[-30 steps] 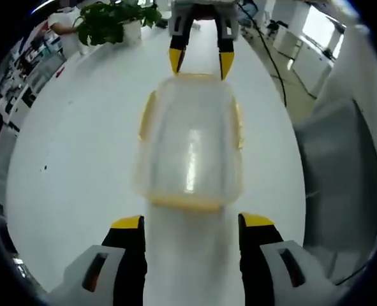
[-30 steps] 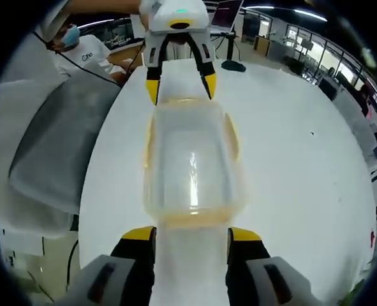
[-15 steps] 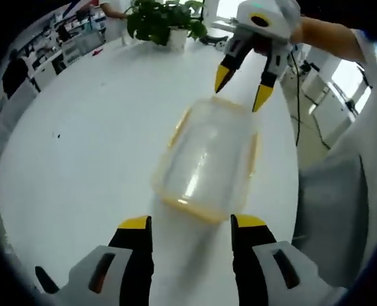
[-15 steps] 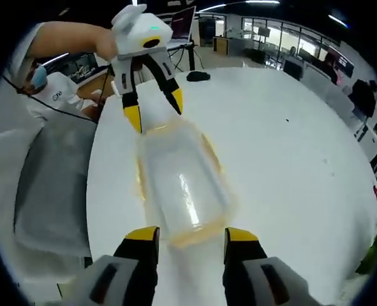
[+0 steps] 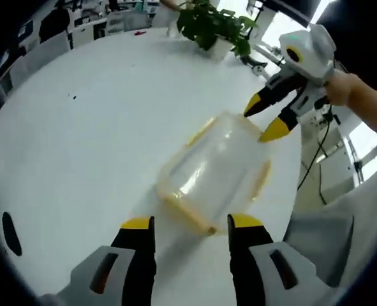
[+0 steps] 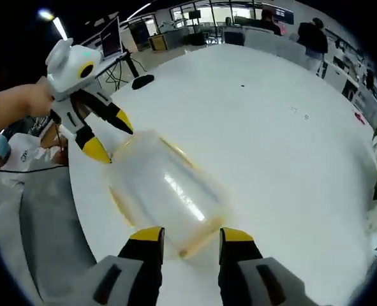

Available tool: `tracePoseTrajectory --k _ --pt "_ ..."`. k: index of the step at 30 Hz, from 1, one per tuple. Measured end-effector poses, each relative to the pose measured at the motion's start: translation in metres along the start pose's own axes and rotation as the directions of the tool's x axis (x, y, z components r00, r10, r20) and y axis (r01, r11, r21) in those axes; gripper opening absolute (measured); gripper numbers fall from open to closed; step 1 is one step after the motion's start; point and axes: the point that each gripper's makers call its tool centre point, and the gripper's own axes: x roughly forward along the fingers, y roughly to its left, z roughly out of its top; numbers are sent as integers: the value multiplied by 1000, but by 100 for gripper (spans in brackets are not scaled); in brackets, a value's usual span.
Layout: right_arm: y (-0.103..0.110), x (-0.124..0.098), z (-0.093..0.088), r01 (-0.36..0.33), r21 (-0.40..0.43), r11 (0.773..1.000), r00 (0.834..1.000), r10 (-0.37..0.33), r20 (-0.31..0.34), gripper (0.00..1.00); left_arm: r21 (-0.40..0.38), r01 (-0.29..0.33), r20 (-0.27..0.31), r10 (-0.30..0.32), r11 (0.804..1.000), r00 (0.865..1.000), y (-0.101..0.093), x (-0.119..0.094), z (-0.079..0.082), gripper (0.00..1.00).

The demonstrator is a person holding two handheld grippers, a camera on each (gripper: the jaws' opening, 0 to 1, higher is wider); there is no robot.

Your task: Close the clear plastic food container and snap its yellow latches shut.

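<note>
The clear plastic food container (image 5: 215, 171) with yellow latches rests on the white table, its lid on top, lying slantwise between the two grippers. My left gripper (image 5: 191, 224) stands open just short of its near end, jaws apart with nothing between them. In the left gripper view the right gripper (image 5: 268, 119) hangs open at the container's far end. The container (image 6: 164, 190) also shows in the right gripper view, blurred. My right gripper (image 6: 191, 235) is open at its near end, and the left gripper (image 6: 108, 135) is open at the far end.
The white round table (image 5: 80, 127) stretches wide to the left. A potted green plant (image 5: 212, 24) stands at its far edge. A person's hand (image 5: 344, 89) holds the right gripper. A grey chair (image 6: 41, 217) sits beside the table. Office desks and screens lie beyond.
Both cameras have swung sideways, so the container now lies more slantwise in each view. The grippers stay open at its two ends, slightly off to the side.
</note>
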Motion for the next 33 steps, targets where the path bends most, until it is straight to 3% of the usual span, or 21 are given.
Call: tracePoseTrajectory --k 11,17,22,24,28,31,33 --pt "0 2 -1 -19 54 998 1000 20 -17 34 -45 7 -1 -7 999 1000 -8 13 5 43" --pt "1 3 0 -21 45 999 999 22 -36 34 -93 12 -12 -14 996 1000 -8 13 4 39" --pt "2 3 -1 -18 34 999 998 20 -60 33 -86 13 -27 -15 996 1000 -9 14 4 38" --pt "2 4 -1 -21 38 999 997 23 -68 33 -139 27 -36 -32 990 999 -11 15 2 37" --pt "2 4 -1 -24 36 999 996 27 -83 32 -135 30 -43 -36 990 998 -10 17 4 35" --pt "3 5 -3 -12 32 999 994 16 -109 32 -209 33 -69 -48 977 996 -9 22 -3 34" --pt "6 7 -3 -16 26 1000 994 19 -112 32 -167 35 -65 -46 985 997 -7 24 -1 33"
